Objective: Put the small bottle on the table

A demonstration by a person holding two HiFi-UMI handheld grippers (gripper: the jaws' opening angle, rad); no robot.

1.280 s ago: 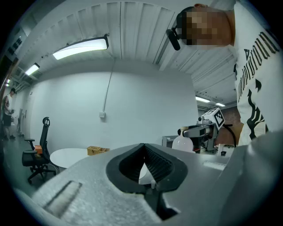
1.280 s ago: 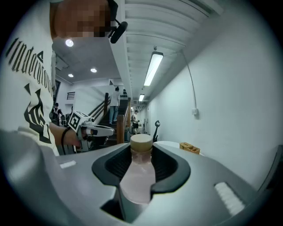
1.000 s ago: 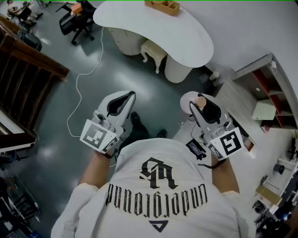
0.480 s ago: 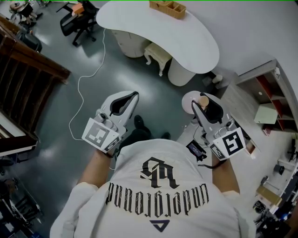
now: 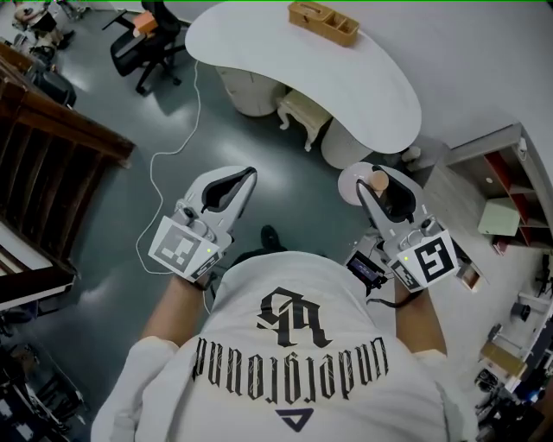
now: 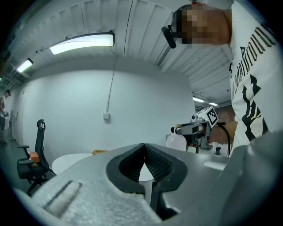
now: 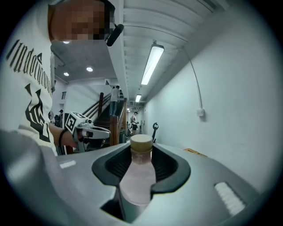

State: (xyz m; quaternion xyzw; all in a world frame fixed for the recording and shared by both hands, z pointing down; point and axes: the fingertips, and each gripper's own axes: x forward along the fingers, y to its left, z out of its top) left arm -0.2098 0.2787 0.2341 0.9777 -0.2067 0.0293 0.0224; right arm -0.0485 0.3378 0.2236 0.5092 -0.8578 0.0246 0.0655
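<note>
1. holding the small bottle (image 7: 136,176) in my right tool (image 7: 141,152): both pads are clamped on its pale body, and the tan cap pokes up past the tips.
2. bottle sits upright in the grip, neck between the tips, lower body down in the throat of the tool.
3. left tool (image 6: 143,150) is together at the tips, nothing between the pads.
4. head view: both tools are out in front of me, well apart, one on each side, pointing the same way.
5. the bottle is in the air over the dark grey floor (image 5: 285,198), not on anything.
6. white curved tabletop (image 5: 294,60) lies ahead. the bottle is near its right end but not over it.
7. a wooden tray (image 5: 324,22) sits on the far edge of the tabletop.
8. a pale stool (image 5: 304,108) is tucked under the tabletop's near edge.
9. a white cable (image 5: 164,155) trails across the floor left of the left tool.
10. an open shelf unit (image 5: 501,173) stands off to the right.
</note>
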